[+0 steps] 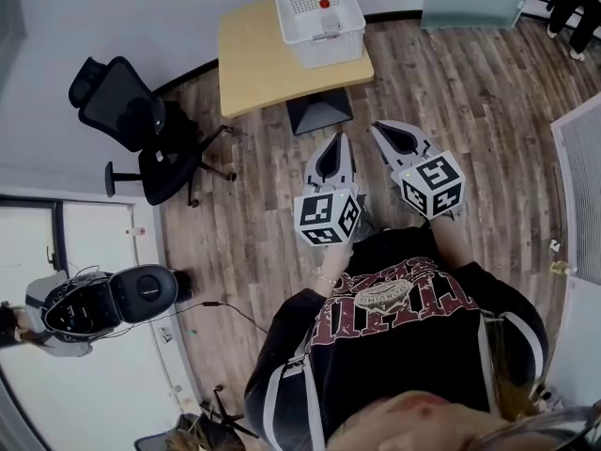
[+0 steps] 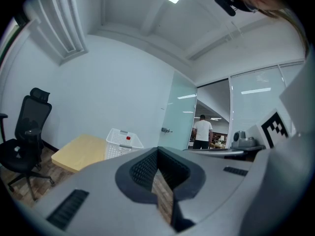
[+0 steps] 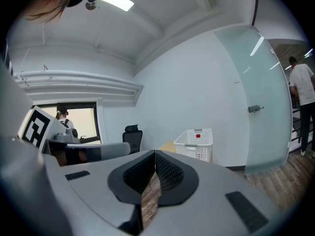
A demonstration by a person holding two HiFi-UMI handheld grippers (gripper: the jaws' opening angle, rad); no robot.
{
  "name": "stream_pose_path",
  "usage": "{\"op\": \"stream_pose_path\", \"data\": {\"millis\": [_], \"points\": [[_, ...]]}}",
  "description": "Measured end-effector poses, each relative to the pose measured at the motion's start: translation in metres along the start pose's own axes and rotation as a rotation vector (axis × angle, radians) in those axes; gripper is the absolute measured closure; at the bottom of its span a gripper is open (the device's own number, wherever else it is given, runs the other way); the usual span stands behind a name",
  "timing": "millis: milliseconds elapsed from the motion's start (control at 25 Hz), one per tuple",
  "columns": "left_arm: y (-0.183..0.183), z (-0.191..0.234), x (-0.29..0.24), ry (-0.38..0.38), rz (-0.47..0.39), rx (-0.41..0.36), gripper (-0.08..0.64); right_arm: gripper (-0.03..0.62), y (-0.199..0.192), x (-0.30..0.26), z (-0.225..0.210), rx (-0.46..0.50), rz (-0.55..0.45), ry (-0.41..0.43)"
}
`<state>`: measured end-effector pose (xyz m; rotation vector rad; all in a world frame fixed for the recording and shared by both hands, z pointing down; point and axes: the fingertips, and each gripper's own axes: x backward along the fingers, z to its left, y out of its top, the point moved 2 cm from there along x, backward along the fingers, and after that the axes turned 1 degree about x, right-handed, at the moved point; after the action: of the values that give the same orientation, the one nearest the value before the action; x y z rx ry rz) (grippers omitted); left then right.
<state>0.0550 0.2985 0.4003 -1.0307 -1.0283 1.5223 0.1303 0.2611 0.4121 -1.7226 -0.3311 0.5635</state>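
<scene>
I hold both grippers side by side at chest height over a wooden floor. My left gripper (image 1: 335, 139) has its jaws shut with nothing between them; in the left gripper view the tips (image 2: 157, 149) meet in a point. My right gripper (image 1: 382, 129) is shut and empty too, its tips (image 3: 155, 152) pressed together. Both point towards a light wooden table (image 1: 258, 64) some way ahead. On the table stands a white mesh basket (image 1: 319, 12) with a small red thing (image 1: 324, 4) inside. The basket (image 2: 122, 142) (image 3: 196, 144) shows beyond each gripper's jaws.
A black office chair (image 1: 141, 130) stands left of the table by the wall. A frosted glass door (image 3: 261, 97) lies to the right, with a person (image 3: 302, 100) beyond it. Another person with gear (image 1: 52, 313) is at the lower left. A white panel (image 1: 582, 191) lines the right side.
</scene>
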Motion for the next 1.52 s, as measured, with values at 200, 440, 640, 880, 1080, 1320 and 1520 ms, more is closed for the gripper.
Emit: {"op": "stream_pose_path", "data": {"millis": [200, 440, 640, 880, 1080, 1320, 1520], "points": [[0.003, 0.014, -0.02, -0.015, 0.015, 0.001, 0.512, 0.574, 0.004, -0.021, -0.011, -0.002, 0.006, -0.011], [0.012, 0.036, -0.04, -0.025, 0.021, 0.006, 0.512, 0.574, 0.012, -0.048, -0.019, 0.005, 0.012, -0.02], [0.016, 0.052, -0.062, -0.037, 0.033, 0.004, 0.512, 0.574, 0.017, -0.072, -0.029, 0.001, 0.008, -0.03], [0.023, 0.068, -0.08, -0.06, 0.035, 0.001, 0.512, 0.574, 0.021, -0.094, -0.035, -0.002, 0.005, -0.044], [0.027, 0.08, -0.086, -0.074, 0.035, 0.005, 0.512, 0.574, 0.026, -0.108, -0.035, 0.013, 0.007, -0.054], [0.03, 0.099, -0.09, -0.08, 0.047, 0.0, 0.512, 0.574, 0.024, -0.127, -0.032, 0.024, 0.019, -0.062], [0.029, 0.113, -0.087, -0.078, 0.057, 0.01, 0.512, 0.574, 0.023, -0.136, -0.026, 0.023, 0.022, -0.07]]}}
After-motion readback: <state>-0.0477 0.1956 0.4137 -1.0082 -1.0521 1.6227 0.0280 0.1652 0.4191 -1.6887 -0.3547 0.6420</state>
